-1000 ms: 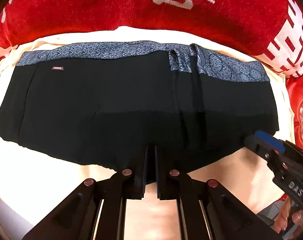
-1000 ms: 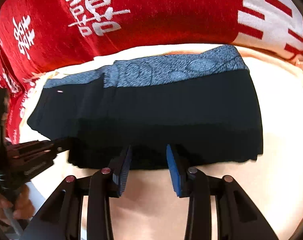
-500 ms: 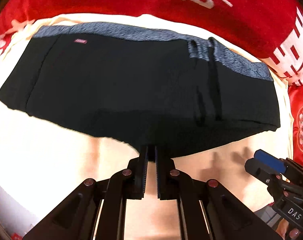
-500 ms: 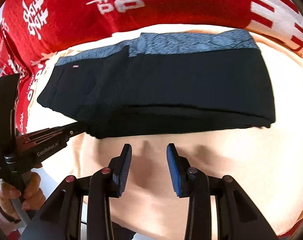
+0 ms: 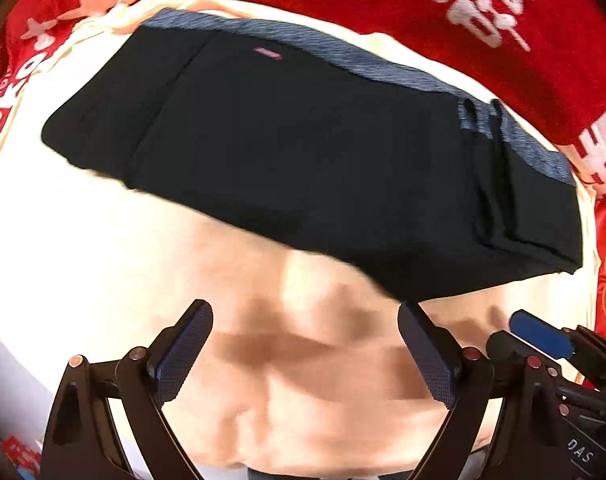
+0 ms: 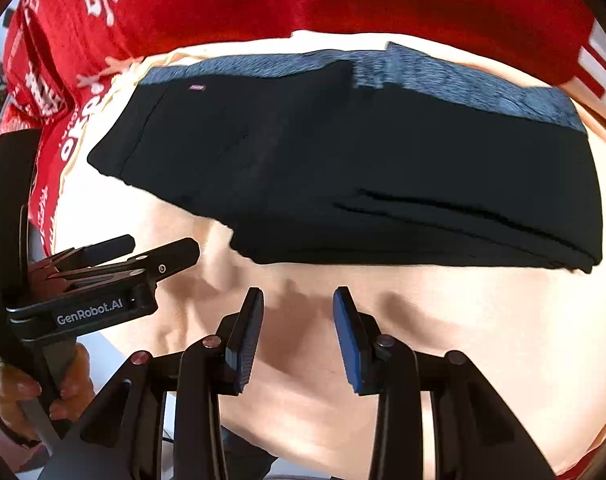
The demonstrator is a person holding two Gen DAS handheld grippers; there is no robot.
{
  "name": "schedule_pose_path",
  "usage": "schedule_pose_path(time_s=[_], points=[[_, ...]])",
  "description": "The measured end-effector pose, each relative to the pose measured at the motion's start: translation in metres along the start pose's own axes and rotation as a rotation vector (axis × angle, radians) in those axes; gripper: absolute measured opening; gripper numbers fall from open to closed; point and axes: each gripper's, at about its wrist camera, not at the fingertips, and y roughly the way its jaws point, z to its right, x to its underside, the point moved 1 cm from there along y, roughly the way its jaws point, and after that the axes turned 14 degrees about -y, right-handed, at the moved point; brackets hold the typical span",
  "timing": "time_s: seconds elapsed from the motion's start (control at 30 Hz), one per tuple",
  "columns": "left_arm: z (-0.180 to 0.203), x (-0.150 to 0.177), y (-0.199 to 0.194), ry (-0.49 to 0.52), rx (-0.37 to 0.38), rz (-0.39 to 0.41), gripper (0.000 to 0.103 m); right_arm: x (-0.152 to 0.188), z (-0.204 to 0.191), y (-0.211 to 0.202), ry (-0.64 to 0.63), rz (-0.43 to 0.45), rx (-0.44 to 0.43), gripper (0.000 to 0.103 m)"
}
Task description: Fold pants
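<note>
Matt black cloth pants [image 5: 323,168] with a mottled blue-grey woven waistband [image 5: 383,68] lie on smooth cream fabric [image 5: 83,248].

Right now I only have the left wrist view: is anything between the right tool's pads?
Observer: No. The right tool is empty, its jaws opening over the bare cream sheet, short of the black pants.
Operator: Does my left tool touch the pants from that side?
Observer: No. The right wrist view shows a strip of sheet between the left tool, its jaws opening, and the pants' near edge.
</note>
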Motion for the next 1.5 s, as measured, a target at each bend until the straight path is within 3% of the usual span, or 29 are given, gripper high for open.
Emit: schedule_pose_path(time_s=[0.17,0.27,0.8,0.9,1.03,1.2,1.37,1.5], points=[[-0.025,-0.005,-0.005,-0.019,-0.012,0.023,0.094,-0.01,-0.018,0.006,-0.034,-0.018,0.024,0.061],[-0.041,-0.008,-0.008,-0.04,0.006,0.016,0.094,-0.016,-0.028,0.011,-0.065,-0.041,0.07,0.077],[-0.107,-0.029,-0.028,-0.164,0.054,0.053,0.094,-0.035,-0.036,0.031,-0.09,-0.099,0.157,0.079],[-0.115,-0.038,-0.033,-0.206,0.116,0.082,0.094,-0.036,-0.028,0.041,-0.073,-0.12,0.156,0.079],[-0.146,-0.062,-0.033,-0.32,0.276,0.094,0.094,-0.032,-0.021,0.05,-0.057,-0.131,0.141,0.079],[-0.161,-0.082,-0.018,-0.427,0.415,0.099,0.094,-0.028,-0.016,0.052,-0.062,-0.127,0.127,0.079],[-0.171,-0.084,-0.005,-0.477,0.503,0.093,0.094,-0.021,-0.01,0.053,-0.043,-0.13,0.103,0.079],[-0.178,-0.085,-0.008,-0.484,0.525,0.105,0.094,-0.017,-0.009,0.053,-0.058,-0.125,0.106,0.079]])
